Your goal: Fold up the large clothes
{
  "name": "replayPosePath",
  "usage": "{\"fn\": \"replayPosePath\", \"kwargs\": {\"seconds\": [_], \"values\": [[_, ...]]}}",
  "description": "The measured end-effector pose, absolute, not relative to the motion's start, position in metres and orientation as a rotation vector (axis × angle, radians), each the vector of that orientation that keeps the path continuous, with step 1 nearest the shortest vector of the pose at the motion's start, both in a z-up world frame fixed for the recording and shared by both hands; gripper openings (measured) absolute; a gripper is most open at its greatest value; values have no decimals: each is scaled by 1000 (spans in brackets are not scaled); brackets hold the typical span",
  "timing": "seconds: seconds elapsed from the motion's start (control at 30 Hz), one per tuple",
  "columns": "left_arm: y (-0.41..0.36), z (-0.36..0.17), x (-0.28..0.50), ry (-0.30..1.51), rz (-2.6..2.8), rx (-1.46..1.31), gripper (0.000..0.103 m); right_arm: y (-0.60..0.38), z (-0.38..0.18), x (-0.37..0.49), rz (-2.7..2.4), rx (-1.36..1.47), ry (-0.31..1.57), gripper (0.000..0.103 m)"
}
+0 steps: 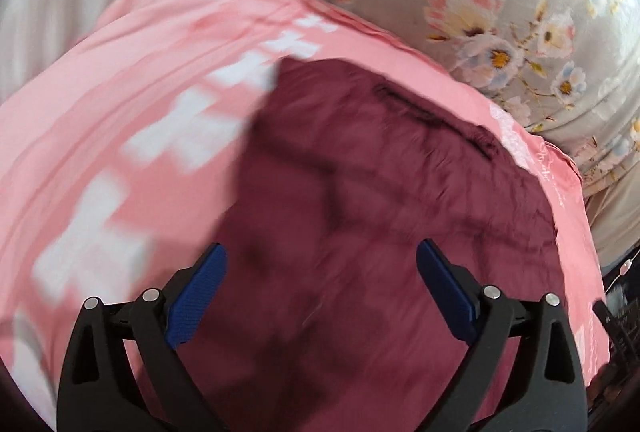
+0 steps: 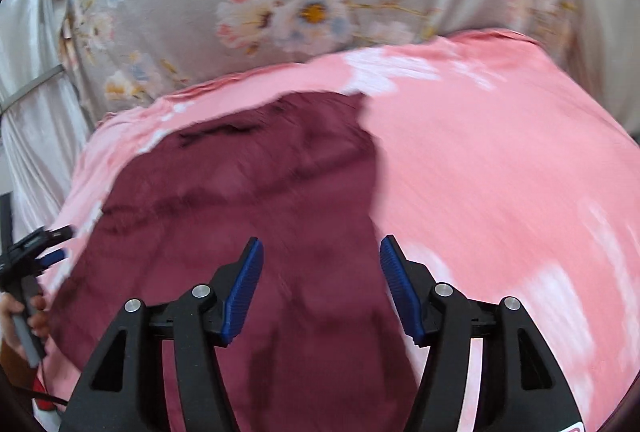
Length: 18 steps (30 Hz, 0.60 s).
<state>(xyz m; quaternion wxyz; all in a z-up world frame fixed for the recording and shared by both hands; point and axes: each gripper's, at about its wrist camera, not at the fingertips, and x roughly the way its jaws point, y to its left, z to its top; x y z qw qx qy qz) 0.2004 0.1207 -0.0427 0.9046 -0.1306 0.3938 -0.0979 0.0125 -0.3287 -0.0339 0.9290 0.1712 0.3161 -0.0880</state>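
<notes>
A dark maroon garment (image 1: 380, 199) lies spread flat on a pink sheet (image 1: 132, 119) with a white block pattern. A darker seam or pocket line runs near its far edge. My left gripper (image 1: 320, 264) hovers over the garment, its blue pads wide apart with nothing between them. In the right wrist view the same maroon garment (image 2: 248, 191) fills the lower left. My right gripper (image 2: 320, 252) hangs open above its right edge, holding nothing. The left gripper (image 2: 48, 244) shows at the far left, gripped by a hand (image 2: 24, 316). Both views are blurred.
Grey bedding with a flower print (image 1: 500, 23) (image 2: 260, 3) lies bunched beyond the pink sheet (image 2: 500, 159). Pale white cloth (image 2: 28, 119) hangs at the left. A dark object (image 1: 618, 324) sits at the right edge of the left wrist view.
</notes>
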Motion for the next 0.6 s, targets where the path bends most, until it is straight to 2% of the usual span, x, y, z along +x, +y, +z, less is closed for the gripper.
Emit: {"fn": "replayPosePath", "kwargs": {"seconds": [0.27,0.53,0.6], "values": [[192,-60,120,808,-82,-330,94,-343,-90,-57,-191,543,710,63],[216,-88,110,863,-58,-493,93,-345,-99,-67,-179,650,650,64],[211,-88,107,862,-70,-486,88,-346,-100,-69,-179,670,639,63]]}}
